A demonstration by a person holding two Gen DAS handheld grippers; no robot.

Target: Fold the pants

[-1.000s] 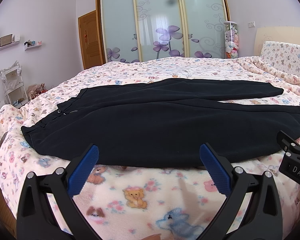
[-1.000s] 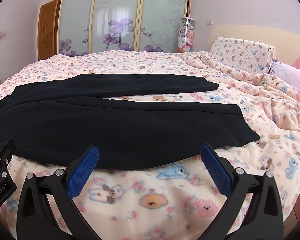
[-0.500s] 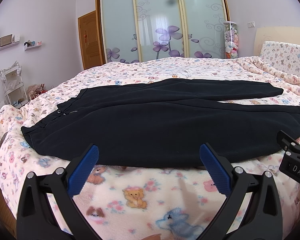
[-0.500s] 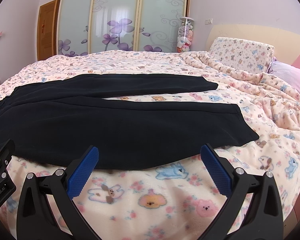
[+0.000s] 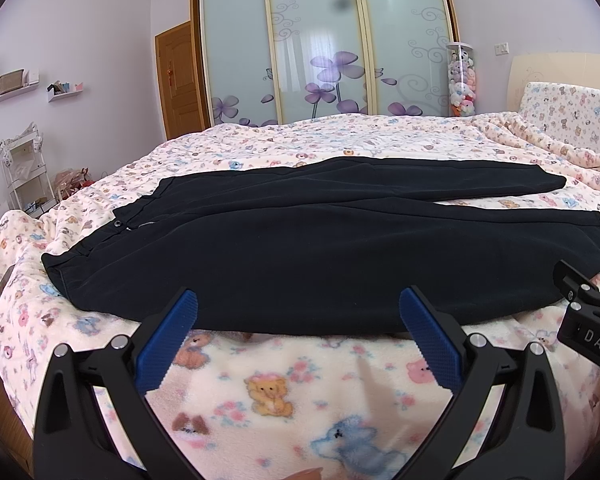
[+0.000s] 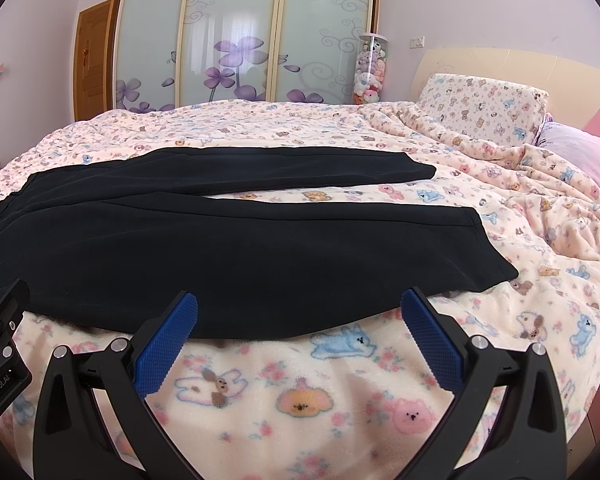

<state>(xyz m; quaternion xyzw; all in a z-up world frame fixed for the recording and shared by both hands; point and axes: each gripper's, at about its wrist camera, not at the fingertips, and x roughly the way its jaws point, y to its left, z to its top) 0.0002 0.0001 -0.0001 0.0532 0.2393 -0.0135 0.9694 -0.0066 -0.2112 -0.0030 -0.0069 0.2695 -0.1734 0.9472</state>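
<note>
Dark navy pants lie flat and spread on the bed, waistband to the left, both legs running right; they also show in the right wrist view. My left gripper is open and empty, hovering just before the pants' near edge. My right gripper is open and empty, before the near leg's lower part. The leg cuffs lie to the right. Each gripper's body shows at the edge of the other's view.
The bed has a pink animal-print blanket. A pillow and bunched blanket lie at the right. Sliding wardrobe doors, a wooden door and a shelf rack stand beyond the bed.
</note>
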